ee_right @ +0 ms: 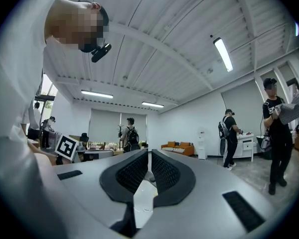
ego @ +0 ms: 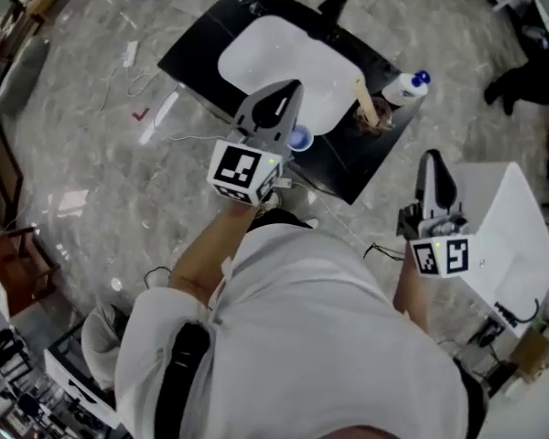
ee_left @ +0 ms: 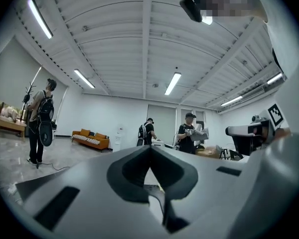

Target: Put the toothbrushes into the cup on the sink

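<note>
In the head view a white sink [ego: 284, 62] sits in a black counter [ego: 348, 167] ahead of me. A small blue cup [ego: 300, 140] stands on the counter at the sink's near edge, just right of my left gripper [ego: 288, 90]. A tan stick-like handle [ego: 366, 103] rises from a brown holder at the sink's right; I cannot tell if it is a toothbrush. Both grippers tilt upward, so their own views show only the ceiling and room. The left gripper [ee_left: 149, 147] is shut and empty. My right gripper [ego: 431, 158] hangs right of the counter, its jaws [ee_right: 149, 152] together with nothing between them.
A white bottle with a blue cap [ego: 407, 88] stands at the counter's right corner, and a black faucet [ego: 331, 9] at the far side. A white table [ego: 508, 236] is beside my right gripper. Cables lie on the marble floor [ego: 151, 90]. Several people [ee_left: 189, 131] stand across the room.
</note>
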Available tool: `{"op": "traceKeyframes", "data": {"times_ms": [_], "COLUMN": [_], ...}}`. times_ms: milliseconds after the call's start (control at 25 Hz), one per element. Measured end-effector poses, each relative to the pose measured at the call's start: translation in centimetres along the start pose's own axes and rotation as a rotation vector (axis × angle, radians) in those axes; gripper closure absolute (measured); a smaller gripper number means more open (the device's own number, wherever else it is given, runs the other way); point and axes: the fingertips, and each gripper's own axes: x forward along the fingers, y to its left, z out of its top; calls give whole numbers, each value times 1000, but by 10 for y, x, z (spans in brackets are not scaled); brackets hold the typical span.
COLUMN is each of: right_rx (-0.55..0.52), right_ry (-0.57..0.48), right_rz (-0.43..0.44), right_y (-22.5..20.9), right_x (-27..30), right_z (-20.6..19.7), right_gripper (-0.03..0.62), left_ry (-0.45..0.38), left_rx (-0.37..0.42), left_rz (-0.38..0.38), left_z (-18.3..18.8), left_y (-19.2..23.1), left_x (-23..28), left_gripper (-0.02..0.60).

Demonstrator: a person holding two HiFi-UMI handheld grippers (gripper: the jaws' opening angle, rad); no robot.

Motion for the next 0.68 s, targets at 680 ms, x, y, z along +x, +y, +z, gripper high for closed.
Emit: {"op": "traceKeyframes", "data": {"times_ms": [680], "right_rx": [10], "right_ry": [13], "right_rz": [-24], "right_y": [-16], "right_x": [-11], "right_z": [-1], "right_gripper": [546], "left_ry": [31], "left_rx": [-28], "left_rz": [18], "left_z": [-9], "left_y": [-4], "left_x": [11], "left_gripper": [578]}}
